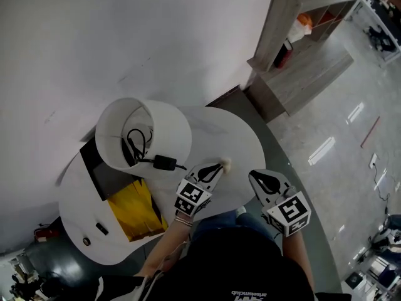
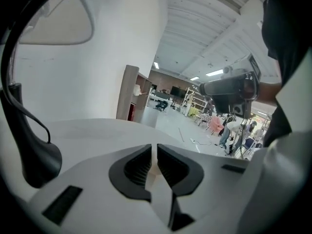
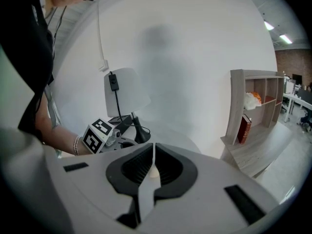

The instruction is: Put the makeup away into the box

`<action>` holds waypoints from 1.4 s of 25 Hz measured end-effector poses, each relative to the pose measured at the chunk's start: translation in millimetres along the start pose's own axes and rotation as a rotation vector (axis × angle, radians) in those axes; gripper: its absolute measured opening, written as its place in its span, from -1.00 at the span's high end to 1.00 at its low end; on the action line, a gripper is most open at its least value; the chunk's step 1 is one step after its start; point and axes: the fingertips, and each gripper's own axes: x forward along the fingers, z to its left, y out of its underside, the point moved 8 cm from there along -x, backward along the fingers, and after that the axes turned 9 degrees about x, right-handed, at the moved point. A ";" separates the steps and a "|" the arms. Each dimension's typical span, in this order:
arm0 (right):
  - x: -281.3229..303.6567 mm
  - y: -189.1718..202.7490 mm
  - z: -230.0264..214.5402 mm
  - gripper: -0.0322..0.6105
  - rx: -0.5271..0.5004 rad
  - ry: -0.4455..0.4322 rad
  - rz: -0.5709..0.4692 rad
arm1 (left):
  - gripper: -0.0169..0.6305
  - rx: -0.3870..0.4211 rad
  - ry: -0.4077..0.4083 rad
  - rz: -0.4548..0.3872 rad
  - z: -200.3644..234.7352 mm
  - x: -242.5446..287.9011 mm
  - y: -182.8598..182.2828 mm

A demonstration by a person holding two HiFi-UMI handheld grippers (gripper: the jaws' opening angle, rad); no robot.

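A black open box (image 1: 106,168) sits on the round white table (image 1: 232,137), partly hidden under a white lamp shade (image 1: 147,130). Two small dark items (image 1: 101,228) lie near the table's left edge. My left gripper (image 1: 219,165) (image 2: 156,152) hovers low over the table's near side with its jaws shut. A small cream bit (image 1: 225,163) shows at its tips, and I cannot tell if it is gripped. My right gripper (image 1: 258,177) (image 3: 152,155) is shut too, just off the table's right rim, nothing visibly held.
A yellow sheet (image 1: 135,209) lies beside the box. The lamp's black stem and cable (image 2: 34,160) stand close on the left of the left gripper. A wooden shelf unit (image 1: 307,42) (image 3: 253,116) stands against the wall to the right.
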 end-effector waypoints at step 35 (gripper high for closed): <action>4.7 5.4 -0.1 0.83 0.011 -0.016 0.007 | 0.56 0.000 0.012 0.018 -7.2 3.8 -6.2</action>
